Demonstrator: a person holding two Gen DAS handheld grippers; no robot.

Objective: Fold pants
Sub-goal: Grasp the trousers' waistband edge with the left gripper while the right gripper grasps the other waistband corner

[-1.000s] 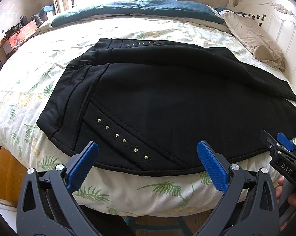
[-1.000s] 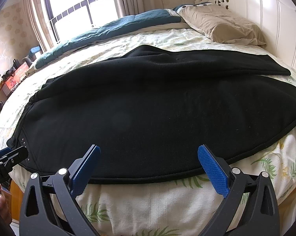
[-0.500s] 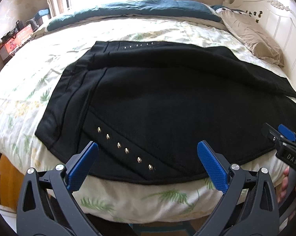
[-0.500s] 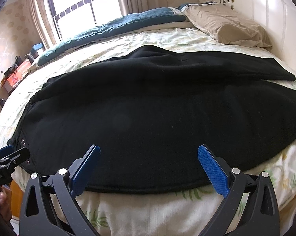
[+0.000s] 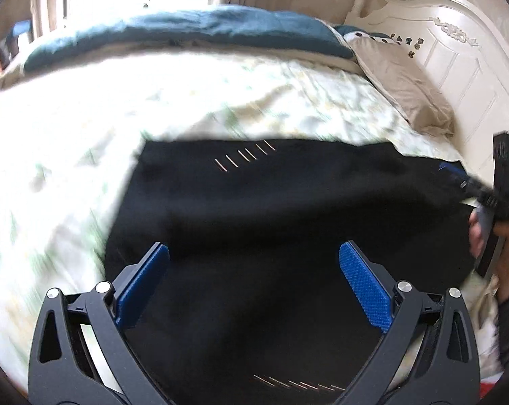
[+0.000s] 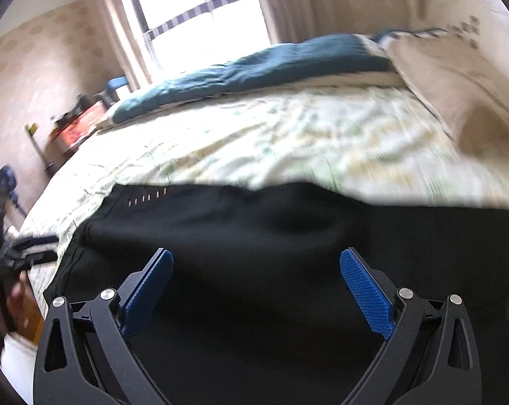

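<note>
Black pants [image 5: 271, 209] with rows of small metal studs lie spread flat on the bed, also filling the lower half of the right wrist view [image 6: 288, 253]. My left gripper [image 5: 254, 280] is open and empty, low over the waist end of the pants. My right gripper [image 6: 256, 283] is open and empty, over the pants further along the legs. The right gripper also shows at the right edge of the left wrist view [image 5: 484, 195], and the left gripper at the left edge of the right wrist view [image 6: 24, 249]. Both views are motion-blurred.
The bed has a pale leaf-print sheet [image 5: 153, 101], a teal duvet [image 5: 193, 30] rolled along the far side, a tan pillow [image 5: 403, 84] and a white headboard [image 5: 457, 54] at the right. A cluttered side table [image 6: 75, 128] stands by the window wall.
Both grippers have moved forward from the near bed edge to over the pants. The near hem has dropped out of sight below the fingers. Both stay open.
</note>
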